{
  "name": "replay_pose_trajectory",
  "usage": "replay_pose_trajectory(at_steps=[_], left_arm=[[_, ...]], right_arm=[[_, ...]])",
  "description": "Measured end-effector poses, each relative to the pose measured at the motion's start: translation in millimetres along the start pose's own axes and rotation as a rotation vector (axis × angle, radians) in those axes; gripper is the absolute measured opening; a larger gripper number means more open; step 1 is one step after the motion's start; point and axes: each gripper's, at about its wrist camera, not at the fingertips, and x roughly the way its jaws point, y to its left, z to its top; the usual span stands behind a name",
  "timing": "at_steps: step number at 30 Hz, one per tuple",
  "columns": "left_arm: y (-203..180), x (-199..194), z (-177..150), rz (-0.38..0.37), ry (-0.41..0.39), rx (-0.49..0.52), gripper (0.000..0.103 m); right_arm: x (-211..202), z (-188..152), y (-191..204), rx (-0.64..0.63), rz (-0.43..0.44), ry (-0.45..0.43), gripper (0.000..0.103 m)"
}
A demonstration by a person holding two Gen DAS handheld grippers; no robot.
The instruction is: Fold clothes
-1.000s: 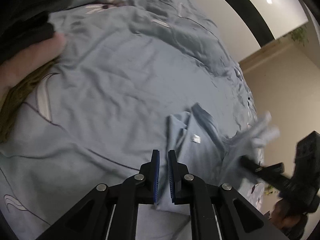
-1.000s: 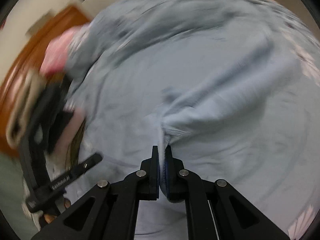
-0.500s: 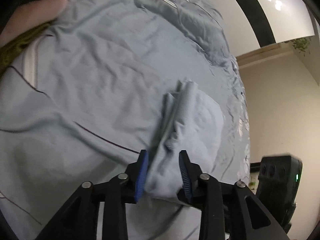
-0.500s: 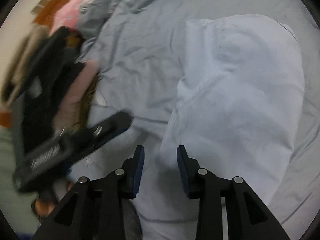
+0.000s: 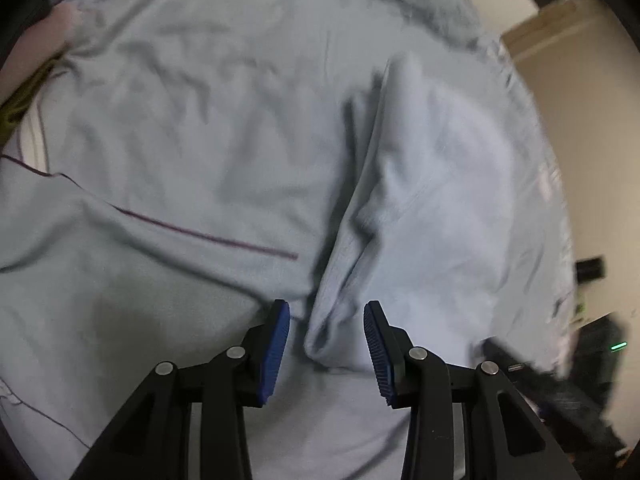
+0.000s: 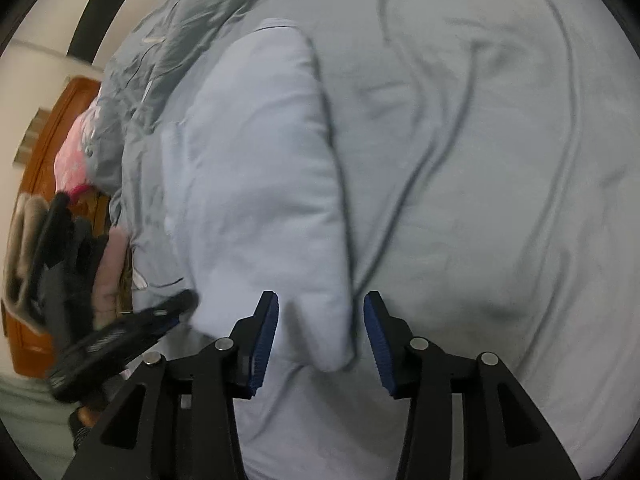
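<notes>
A: Where is the garment (image 5: 432, 184)?

B: It lies folded on the bed (image 5: 180, 120), a pale blue bundle on the grey-blue sheet. In the left wrist view its near corner sits low between the blue pads (image 5: 276, 344) of the left gripper (image 5: 326, 346). In the right wrist view another corner of the garment (image 6: 260, 184) hangs down between the pads of the right gripper (image 6: 320, 344).

A: Are the jaws gripping it?

B: No. Both pairs have just been opening. The left jaws stand part-way apart with a gap on each side of the cloth. The right jaws are about as wide; the fold lies between them, nearer the right-hand pad, and whether it brushes that pad I cannot tell for the blur.

A: What lies around it?

B: The sheet is creased, with a thin dark line (image 5: 208, 236) printed across it left of the garment. A rumpled grey quilt (image 6: 192, 12) is heaped at the far end. In the right wrist view the left gripper (image 6: 120, 332) shows blurred at the left edge, with a hand (image 6: 108, 276) on it. Behind that are a pink cloth (image 6: 74, 160) and brown wood (image 6: 48, 152).
</notes>
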Motion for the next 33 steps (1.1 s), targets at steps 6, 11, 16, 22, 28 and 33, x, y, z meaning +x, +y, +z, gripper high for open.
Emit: replay_pose_trajectory(at_steps=[6, 11, 16, 22, 28, 33], left_arm=[[16.2, -39.8, 22.3, -0.023, -0.102, -0.064, 0.043], [21.2, -42.8, 28.0, -0.063, -0.130, -0.109, 0.043], [10.8, -30.3, 30.2, -0.095, -0.111, -0.095, 0.043], [-20.0, -12.4, 40.9, -0.162, -0.062, -0.017, 0.044], [-71.4, 25.0, 53.4, -0.203, 0.019, 0.115, 0.049], [-104.8, 68.1, 59.8, -0.190, 0.108, 0.234, 0.053]], right_arm=[[0.4, -7.1, -22.7, 0.144, 0.150, -0.003, 0.047], [1.7, -12.3, -26.2, 0.204, 0.245, 0.005, 0.012], [-19.7, -1.1, -27.7, 0.141, 0.285, 0.039, 0.007], [-82.4, 62.3, -53.1, -0.150, 0.136, 0.120, 0.007], [-110.7, 138.5, -111.3, -0.256, 0.010, 0.233, 0.008], [-96.5, 146.2, -116.9, -0.238, 0.020, 0.248, 0.012]])
